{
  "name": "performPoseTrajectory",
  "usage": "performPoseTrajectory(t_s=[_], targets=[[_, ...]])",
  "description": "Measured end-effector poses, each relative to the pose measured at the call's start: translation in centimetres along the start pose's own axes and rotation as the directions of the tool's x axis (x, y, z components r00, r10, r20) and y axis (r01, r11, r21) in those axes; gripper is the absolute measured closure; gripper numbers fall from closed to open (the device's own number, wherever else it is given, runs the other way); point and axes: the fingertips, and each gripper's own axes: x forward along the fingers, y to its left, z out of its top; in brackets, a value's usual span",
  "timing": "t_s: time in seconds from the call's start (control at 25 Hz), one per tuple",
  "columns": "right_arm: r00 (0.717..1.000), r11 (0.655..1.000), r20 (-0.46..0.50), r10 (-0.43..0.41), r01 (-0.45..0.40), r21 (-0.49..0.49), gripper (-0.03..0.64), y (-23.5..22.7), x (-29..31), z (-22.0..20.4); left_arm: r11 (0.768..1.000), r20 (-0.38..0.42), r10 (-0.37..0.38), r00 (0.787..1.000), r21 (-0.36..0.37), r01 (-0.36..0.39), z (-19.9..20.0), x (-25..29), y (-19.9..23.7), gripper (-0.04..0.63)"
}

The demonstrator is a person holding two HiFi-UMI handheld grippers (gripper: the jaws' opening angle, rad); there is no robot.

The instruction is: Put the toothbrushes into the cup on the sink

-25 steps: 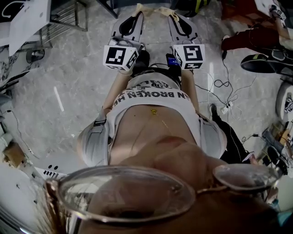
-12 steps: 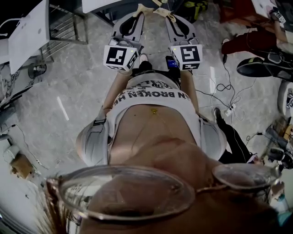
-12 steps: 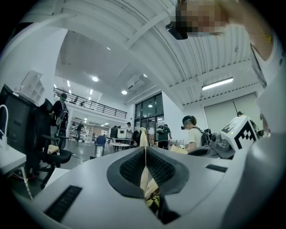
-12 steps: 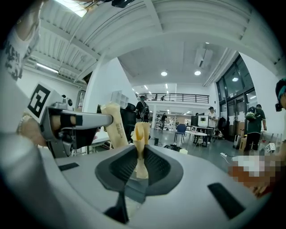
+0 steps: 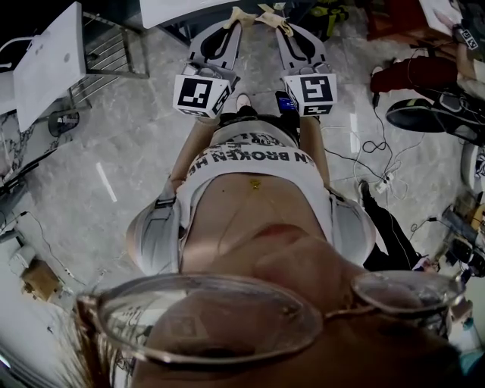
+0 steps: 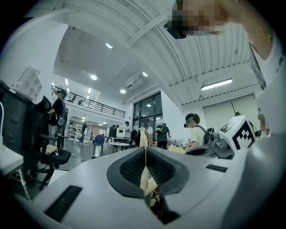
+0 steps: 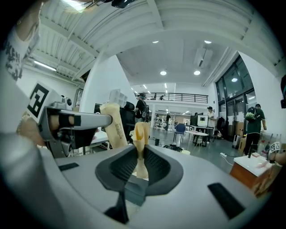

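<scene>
Head view: person stands on grey marbled floor (image 5: 114,151), holding the grey plastic two-jaw left gripper (image 5: 236,17) and matching right gripper (image 5: 273,15) side by side at the waist, close but apart, both pointing fwd; each carries a white cube w/ black square markers (image 5: 201,95); left gripper view: tan-taped pads (image 6: 144,136) pressed together, clenched on nothing; right gripper view: same, tips meeting, nothing btwn; white tabletop (image 5: 49,61) sits upper left; where toothbrushes and cup lie can't be told.
</scene>
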Motion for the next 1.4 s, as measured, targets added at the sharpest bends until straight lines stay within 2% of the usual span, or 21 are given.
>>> performPoseTrajectory(t_s=[0.4,0.8,1.24,1.4], targets=[[1.0,1.0,-0.01,-0.004,0.004,-0.005,0.557,1.8,2.0,0.3,1.0,-0.011,-0.011,1.0,0.002,0.012,-0.1,-0.3,2.8,0.577],[1.0,1.0,-0.024,0.011,-0.011,-0.004,0.557,0.6,4.2,0.1,1.0,-0.025,-0.003,1.0,-0.013,0.002,-0.9,1.6,4.1,0.578],[0.998,0.998,0.0,0.06,-0.06,-0.019,0.557,-4.4,9.9,1.5,1.0,-0.017,0.021,1.0,-0.012,-0.021,-0.4,8.3,6.8,0.578],[0.997,0.997,-0.001,0.071,-0.071,-0.014,0.557,-6.6,13.9,1.9,0.999,-0.022,0.044,0.999,-0.002,-0.044,-0.3,11.6,9.9,0.578]])
